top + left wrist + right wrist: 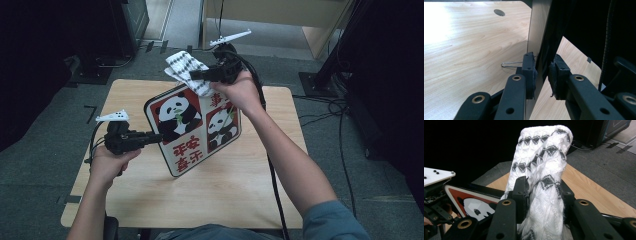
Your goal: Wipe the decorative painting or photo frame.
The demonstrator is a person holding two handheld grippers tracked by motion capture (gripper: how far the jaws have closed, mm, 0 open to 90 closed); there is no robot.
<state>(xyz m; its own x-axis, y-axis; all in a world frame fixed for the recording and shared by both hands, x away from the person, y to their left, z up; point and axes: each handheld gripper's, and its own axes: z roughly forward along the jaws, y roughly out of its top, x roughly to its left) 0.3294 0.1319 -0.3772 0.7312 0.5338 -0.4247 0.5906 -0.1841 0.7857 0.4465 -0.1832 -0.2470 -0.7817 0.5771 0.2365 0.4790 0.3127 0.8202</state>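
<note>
While knitted white cloth [541,182] on glossy square panda board [195,125], wood-grain table [225,190]

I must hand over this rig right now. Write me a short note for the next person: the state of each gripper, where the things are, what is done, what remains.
Left gripper: shut on the left edge of the panda tray, holding it tilted up on edge above the wooden table; the pads press both faces.
Right gripper: shut on the black-and-white patterned cloth, at the tray's top edge.
Done: tray lifted and steadied, cloth picked up and brought to the tray.
Left: likely wipe the printed face with the cloth, then lay the tray flat and release both. How much is already wiped cannot be told.
</note>
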